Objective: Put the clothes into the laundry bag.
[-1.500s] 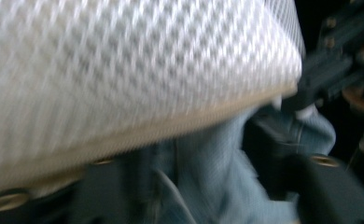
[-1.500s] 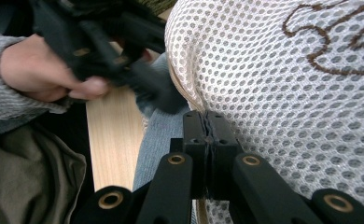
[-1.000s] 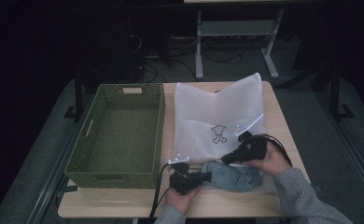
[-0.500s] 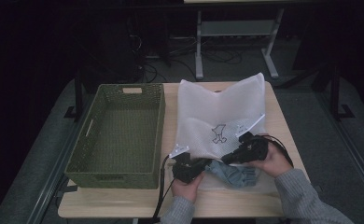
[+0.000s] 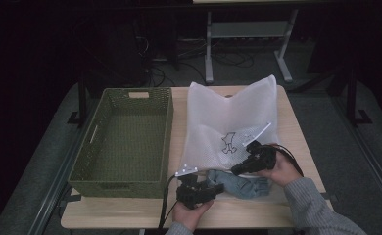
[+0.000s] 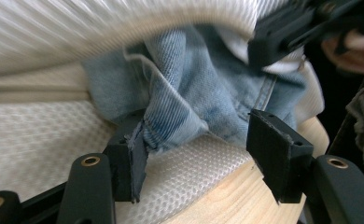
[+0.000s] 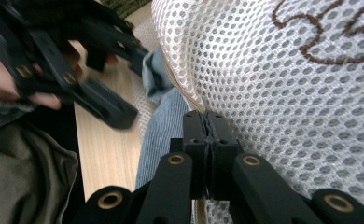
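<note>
Left claw [image 6: 196, 154] jaws just opening, denim garment [image 6: 203, 98] between, unpressed. Right claw [image 7: 208, 140] clamped on mesh bag [image 5: 228, 117] mouth edge. Garment half inside bag at near bench [image 5: 297, 127] edge. Stuffing step; next: regrip denim, push deeper.

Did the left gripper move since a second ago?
Yes. In the high view the left gripper has shifted right, away from the green basket, toward the jeans; its jaws have just been opening.
</note>
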